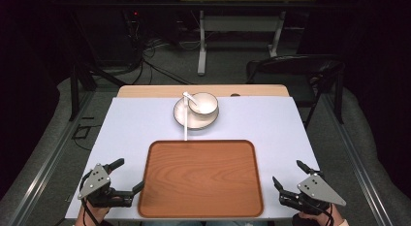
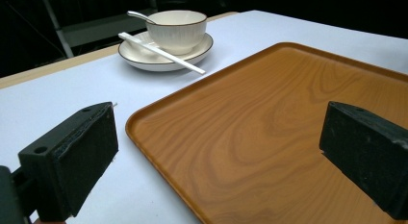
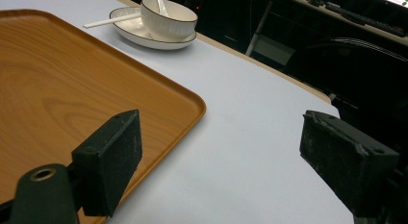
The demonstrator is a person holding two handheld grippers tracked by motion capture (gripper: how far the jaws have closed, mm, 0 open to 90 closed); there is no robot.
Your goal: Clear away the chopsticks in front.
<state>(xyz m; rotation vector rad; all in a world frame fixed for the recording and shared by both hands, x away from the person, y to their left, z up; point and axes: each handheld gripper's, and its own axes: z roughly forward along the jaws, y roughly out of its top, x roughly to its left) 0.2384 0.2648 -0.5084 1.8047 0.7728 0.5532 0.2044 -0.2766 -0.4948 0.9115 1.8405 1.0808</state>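
Observation:
A bare wooden tray [image 1: 201,177] lies on the white table near the front edge. Behind it a cream bowl [image 1: 203,103] with a spoon [image 1: 188,96] in it stands on a matching plate [image 1: 184,118], and a white chopstick [image 1: 185,118] leans across the plate's left side toward the tray. My left gripper [image 1: 130,174] rests at the tray's front left corner, jaws wide open with the tray's rim [image 2: 159,152] between them. At the front right, my right gripper [image 1: 288,173] stands open over the bare table beside the tray [image 3: 72,89], nothing held.
The table [image 1: 131,124] has a pale wood strip along its far edge. A black chair [image 1: 295,73] stands behind the right back corner. Another table's legs [image 1: 201,44] and cables lie on the floor farther back. Dark frames flank both sides.

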